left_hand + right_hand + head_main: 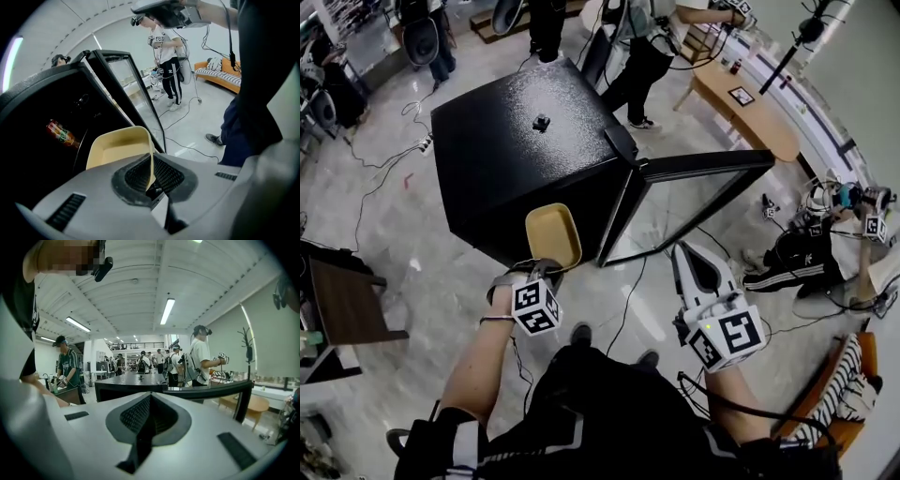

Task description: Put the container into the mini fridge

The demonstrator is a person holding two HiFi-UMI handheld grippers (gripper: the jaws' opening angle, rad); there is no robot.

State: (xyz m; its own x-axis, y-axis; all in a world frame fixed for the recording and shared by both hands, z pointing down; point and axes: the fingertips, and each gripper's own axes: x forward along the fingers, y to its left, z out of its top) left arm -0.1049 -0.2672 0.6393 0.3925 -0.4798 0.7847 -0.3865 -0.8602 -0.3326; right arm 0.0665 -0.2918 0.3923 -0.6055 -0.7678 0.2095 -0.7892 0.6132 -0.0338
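Observation:
A shallow tan container (553, 234) hangs in front of the open black mini fridge (516, 122), level with its dark opening. My left gripper (546, 268) is shut on the container's near rim. In the left gripper view that thin wall (151, 161) stands pinched between the pads, with the tray (117, 147) reaching toward the fridge interior (56, 112). My right gripper (683, 253) hovers to the right near the open glass door (694, 192). It is shut with nothing in it. In its own view the right gripper (149, 404) looks over the fridge top (133, 383).
A red-labelled bottle (62, 133) lies inside the fridge. Cables (633, 300) trail over the marble floor below the door. Several people stand behind the fridge, and one sits at the right (806, 248). A wooden table (750, 108) is at the back right, a dark bench (347, 305) at the left.

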